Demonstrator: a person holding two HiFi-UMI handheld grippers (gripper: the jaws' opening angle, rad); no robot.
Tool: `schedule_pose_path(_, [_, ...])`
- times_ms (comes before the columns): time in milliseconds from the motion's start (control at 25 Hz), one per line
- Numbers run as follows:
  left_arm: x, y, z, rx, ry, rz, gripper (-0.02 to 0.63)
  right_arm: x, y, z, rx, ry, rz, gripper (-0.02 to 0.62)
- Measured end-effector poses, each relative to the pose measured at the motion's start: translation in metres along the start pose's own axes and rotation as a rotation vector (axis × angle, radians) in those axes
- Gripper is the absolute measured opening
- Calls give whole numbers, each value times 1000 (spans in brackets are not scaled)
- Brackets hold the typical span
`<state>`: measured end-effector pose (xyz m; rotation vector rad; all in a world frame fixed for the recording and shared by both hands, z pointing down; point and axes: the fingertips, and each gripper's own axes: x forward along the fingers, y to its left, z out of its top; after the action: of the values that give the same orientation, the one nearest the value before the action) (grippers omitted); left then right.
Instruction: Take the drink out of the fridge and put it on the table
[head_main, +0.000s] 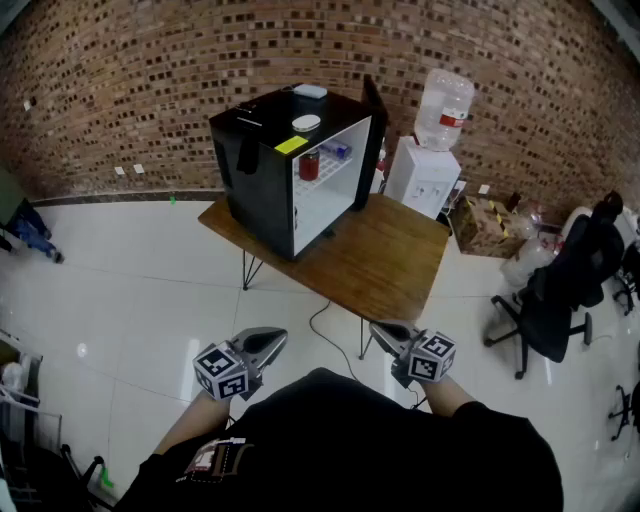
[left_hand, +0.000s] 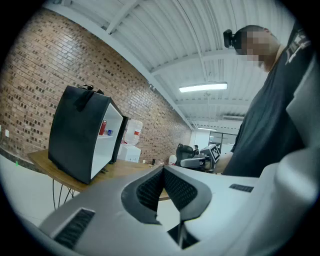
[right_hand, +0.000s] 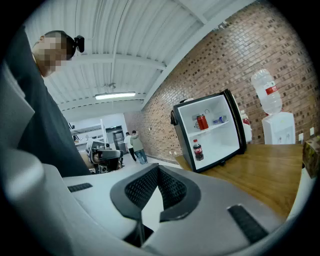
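- Brick-wall backdrop: fridge (head_main: 255, 170) open on the table (head_main: 390, 260); drink (head_main: 310, 165) on its upper shelf.
- Your left gripper (head_main: 275, 336) and right gripper (head_main: 385, 329): pressed together, empty.
- Risk: reach in unopened, and you topple the drink.

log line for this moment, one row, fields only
phase: not started | left tool: shut, empty | right tool: shut, empty | fridge: open, on table | can: upper shelf | bottle: lower shelf

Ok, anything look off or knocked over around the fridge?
Nothing spilled or damaged. The fridge has its door wide open, and on the upper shelf a small clear bottle lies on its side beside the upright red can.
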<state>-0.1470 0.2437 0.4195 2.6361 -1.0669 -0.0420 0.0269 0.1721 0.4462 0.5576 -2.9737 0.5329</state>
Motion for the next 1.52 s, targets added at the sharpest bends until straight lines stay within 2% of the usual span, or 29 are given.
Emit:
schedule_pose_path(160, [0,6,7,15,-2,13,-8,1,-5,9,-8,0,7,-2])
schedule_pose_path(360, [11,17,23,51,-15,48,-8,-6,-34,30,-41,-8,4,-2])
schedule_pose_path(720, [51,24,37,25,-54,128,-8,-9,-105,66,-85,2,38,-2])
schedule_pose_path(880, [56,40,43,18,-63,124,-8,15,-133,84,-108,7,23,-2])
schedule_pose_path(1040, [35,64,48,39,-38,88,-8,51,-134,99,-136,4,-18,-2])
schedule_pose_path(1280, [-6,116,67,47,-18,35,-8,98,-103,92,-111,-19,-87,-2])
schedule_pose_path(1520, [-4,137,81,37,-40,3,-8,116,-97,98,-121,-4,-109,-2])
